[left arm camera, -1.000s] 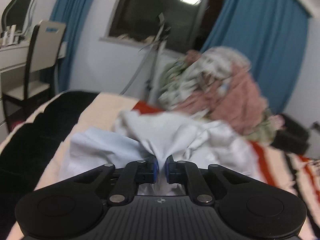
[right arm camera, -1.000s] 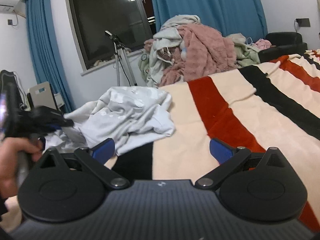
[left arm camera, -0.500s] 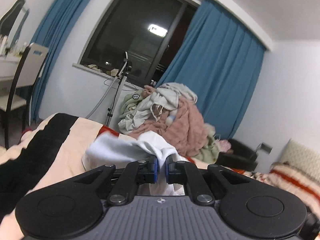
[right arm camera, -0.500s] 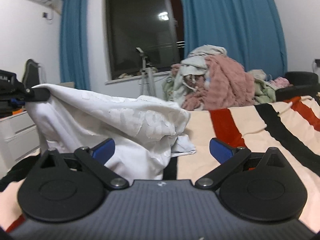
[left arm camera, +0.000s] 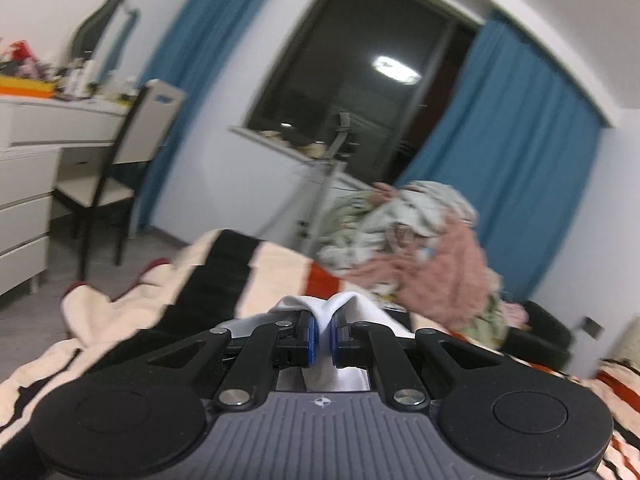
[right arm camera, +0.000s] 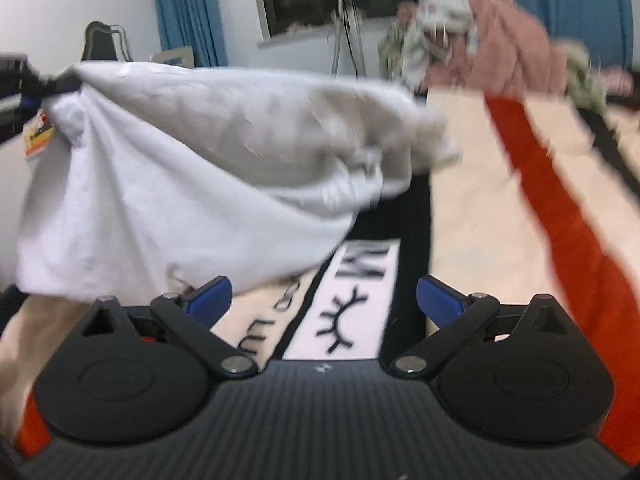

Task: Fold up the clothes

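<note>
A soft, matt white cloth garment [right arm camera: 192,168], finely creased, is seen at 10 o'clock in the right wrist view. The striped blanket [right arm camera: 480,200] below it is shown as a fleecy, dull fabric. The left gripper [left arm camera: 323,334] is built of matt black plastic with 2 glossy blue pads [left arm camera: 312,336] and shiny metal rivets; the right gripper [right arm camera: 323,295] is made alike. At 2 o'clock a fuzzy pink textile lies in the clothes pile [left arm camera: 420,252]. The tripod [left arm camera: 328,184] looks like brushed metal.

Blurred white garment [right arm camera: 192,168] aloft, apparently above striped blanket [right arm camera: 500,208]
</note>
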Demonstrator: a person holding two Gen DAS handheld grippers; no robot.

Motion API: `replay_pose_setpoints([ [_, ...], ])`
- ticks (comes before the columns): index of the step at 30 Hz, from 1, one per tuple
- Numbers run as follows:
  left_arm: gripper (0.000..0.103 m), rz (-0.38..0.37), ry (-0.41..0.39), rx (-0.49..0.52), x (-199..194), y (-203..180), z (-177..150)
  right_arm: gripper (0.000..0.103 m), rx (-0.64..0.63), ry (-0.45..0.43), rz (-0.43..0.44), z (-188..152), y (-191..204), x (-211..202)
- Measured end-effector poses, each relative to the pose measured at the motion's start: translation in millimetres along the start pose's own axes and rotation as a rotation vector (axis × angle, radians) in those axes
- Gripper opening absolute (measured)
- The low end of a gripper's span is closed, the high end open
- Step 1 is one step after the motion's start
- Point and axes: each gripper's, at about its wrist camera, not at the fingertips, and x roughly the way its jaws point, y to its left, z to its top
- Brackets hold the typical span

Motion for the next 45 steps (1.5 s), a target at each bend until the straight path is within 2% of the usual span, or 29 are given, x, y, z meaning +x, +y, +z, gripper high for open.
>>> replay_pose_setpoints([
  [2, 0.008, 0.074, 0.010, 0.031, 21.8, 8.7, -1.6, 0.094, 0.124, 0.008, 0.047, -1.8, -15.4, 15.5],
  [7, 0.008, 0.192, 0.065, 0.073, 74.9, 31.0, -15.0, 0.094, 0.310, -0.104, 0.119, 13.8, -53.5, 45.7],
  [11, 0.008, 0.213, 0.097, 0.054, 95.3, 43.3, -22.1, 0.088, 0.502, -0.169, 0.199, 28.9, -87.2, 79.7],
  [14, 0.008, 0.194, 0.070, 0.068, 96.2, 41.7, -19.6, 0.082, 0.547, -0.201, 0.230, 44.9, -98.8, 110.1],
  [15, 0.008, 0.187, 0.062, 0.067, 94.9, 40.6, -18.4, 0.077, 0.548, -0.205, 0.238, 49.5, -99.6, 117.0],
  [17, 0.008, 0.170, 0.041, 0.058, 89.7, 38.8, -15.3, 0.059, 0.540, -0.213, 0.258, 58.6, -100.7, 128.3],
  [18, 0.008, 0.161, 0.027, 0.052, 85.4, 37.4, -14.5, 0.040, 0.511, -0.221, 0.266, 62.7, -98.4, 126.1],
  [19, 0.008, 0.153, 0.013, 0.045, 80.5, 35.6, -13.0, 0.021, 0.467, -0.231, 0.265, 66.4, -93.9, 118.7],
  [22, 0.008, 0.100, -0.047, 0.035, 58.9, 29.2, -5.3, 0.010, 0.348, -0.274, 0.248, 75.9, -80.9, 91.5],
  [29, 0.008, -0.061, -0.217, -0.019, -14.9, 16.2, 13.9, 0.007, 0.269, -0.480, 0.234, 93.4, -63.7, -28.6],
  [33, 0.008, -0.145, -0.271, -0.057, -56.4, 18.7, 19.5, 0.007, 0.235, -0.595, 0.241, 92.6, -56.0, -104.0],
  [36, 0.008, -0.176, -0.287, -0.097, -73.2, 24.0, 23.4, 0.007, 0.201, -0.659, 0.242, 85.6, -53.8, -152.6],
  [38, 0.008, -0.155, -0.261, -0.127, -69.7, 26.4, 24.7, 0.007, 0.199, -0.645, 0.228, 82.1, -57.2, -164.0],
  [40, 0.008, -0.124, -0.196, -0.149, -55.7, 28.7, 23.6, 0.007, 0.214, -0.607, 0.213, 81.2, -63.4, -166.5],
  [43, 0.008, -0.032, -0.061, -0.110, -15.6, 23.8, 15.9, 0.007, 0.266, -0.479, 0.145, 88.8, -82.0, -130.3],
  [45, 0.008, 0.028, 0.031, -0.048, 19.2, 18.9, 5.7, 0.007, 0.313, -0.347, 0.092, 91.8, -97.4, -97.0],
])
